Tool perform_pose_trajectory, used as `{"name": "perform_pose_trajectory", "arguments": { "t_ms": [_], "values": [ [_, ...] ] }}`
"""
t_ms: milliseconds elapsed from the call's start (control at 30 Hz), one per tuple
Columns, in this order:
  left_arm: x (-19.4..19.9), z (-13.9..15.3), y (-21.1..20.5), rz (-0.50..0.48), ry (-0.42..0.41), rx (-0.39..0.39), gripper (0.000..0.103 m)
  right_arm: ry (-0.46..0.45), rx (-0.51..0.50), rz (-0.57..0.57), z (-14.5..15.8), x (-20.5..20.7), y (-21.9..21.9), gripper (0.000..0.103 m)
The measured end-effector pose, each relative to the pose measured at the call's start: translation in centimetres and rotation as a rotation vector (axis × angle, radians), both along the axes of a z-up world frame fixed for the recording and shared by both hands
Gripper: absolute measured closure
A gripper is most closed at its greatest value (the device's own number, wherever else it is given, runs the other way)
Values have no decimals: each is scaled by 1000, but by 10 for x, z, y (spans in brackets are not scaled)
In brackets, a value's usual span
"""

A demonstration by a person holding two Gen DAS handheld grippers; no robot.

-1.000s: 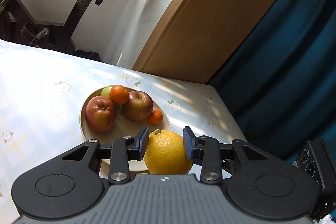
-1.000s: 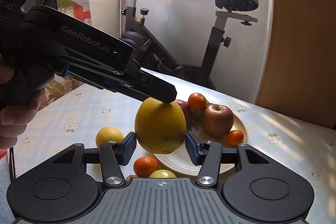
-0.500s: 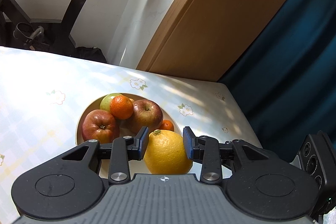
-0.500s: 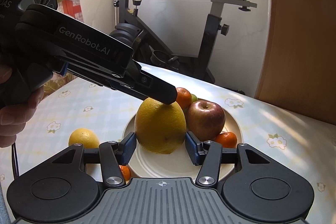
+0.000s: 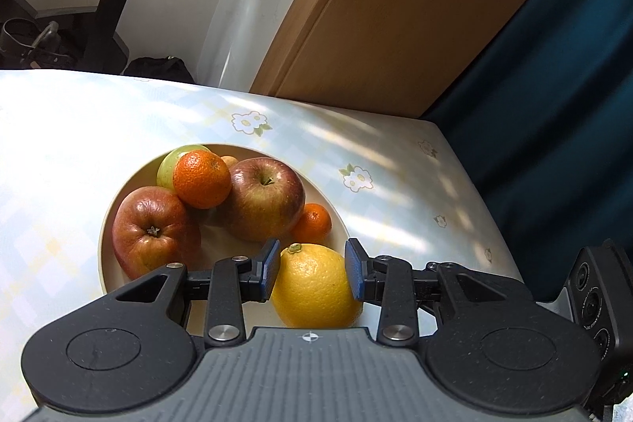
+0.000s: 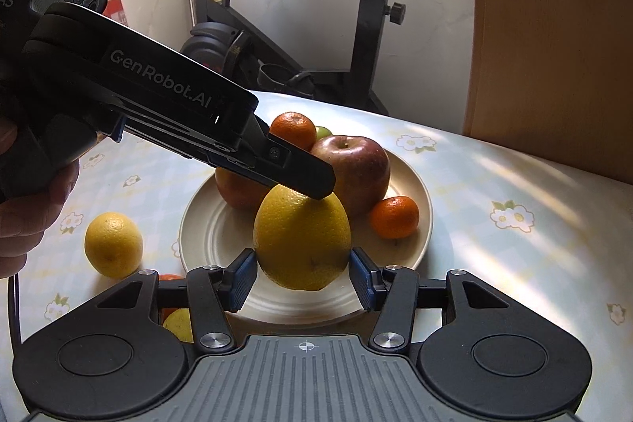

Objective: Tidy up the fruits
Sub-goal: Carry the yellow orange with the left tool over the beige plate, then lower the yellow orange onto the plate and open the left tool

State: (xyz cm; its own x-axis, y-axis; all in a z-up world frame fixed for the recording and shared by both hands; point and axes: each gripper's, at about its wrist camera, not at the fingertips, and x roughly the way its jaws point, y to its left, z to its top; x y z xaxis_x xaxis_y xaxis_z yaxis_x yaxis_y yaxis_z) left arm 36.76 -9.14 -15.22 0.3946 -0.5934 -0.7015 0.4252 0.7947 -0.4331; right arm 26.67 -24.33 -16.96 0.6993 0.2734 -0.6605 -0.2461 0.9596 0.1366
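One large yellow citrus [image 5: 314, 287] is gripped from two sides. My left gripper [image 5: 312, 273] is shut on it, blue pads pressing its flanks. In the right wrist view my right gripper [image 6: 302, 279] is shut on the same citrus [image 6: 302, 236], and a black finger [image 6: 304, 173] of the left gripper lies across its top. The citrus sits low over the near part of the cream plate [image 6: 425, 224]; I cannot tell whether it touches. The plate [image 5: 103, 236] holds two red apples [image 5: 154, 228] [image 5: 265, 196], two tangerines [image 5: 201, 178] [image 5: 312, 224] and a green fruit [image 5: 170, 163].
A small yellow lemon [image 6: 112, 244] lies on the flowered tablecloth left of the plate, and more fruit [image 6: 178, 323] peeks out under my right gripper. An exercise bike [image 6: 372, 38] stands past the table's far edge. A wooden panel [image 5: 395, 6] and a dark blue curtain [image 5: 554, 105] are on the right.
Both grippers have carried the yellow citrus forward and down, from beside the plate to over its near part. The plate and its fruit now look closer. Both grips are unchanged.
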Motion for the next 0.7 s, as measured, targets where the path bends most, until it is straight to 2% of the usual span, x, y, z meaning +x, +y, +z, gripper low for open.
{"name": "perform_pose_trajectory", "arguments": {
  "t_ms": [300, 500, 700],
  "values": [
    [12, -7, 16, 48, 22, 52, 65, 32, 13, 16, -15, 25, 12, 55],
    [17, -6, 29, 77, 20, 45, 67, 28, -3, 12, -14, 31, 18, 56],
    [12, 2, 33, 88, -22, 55, 67, 16, -34, 2, -12, 34, 26, 55]
  ]
}}
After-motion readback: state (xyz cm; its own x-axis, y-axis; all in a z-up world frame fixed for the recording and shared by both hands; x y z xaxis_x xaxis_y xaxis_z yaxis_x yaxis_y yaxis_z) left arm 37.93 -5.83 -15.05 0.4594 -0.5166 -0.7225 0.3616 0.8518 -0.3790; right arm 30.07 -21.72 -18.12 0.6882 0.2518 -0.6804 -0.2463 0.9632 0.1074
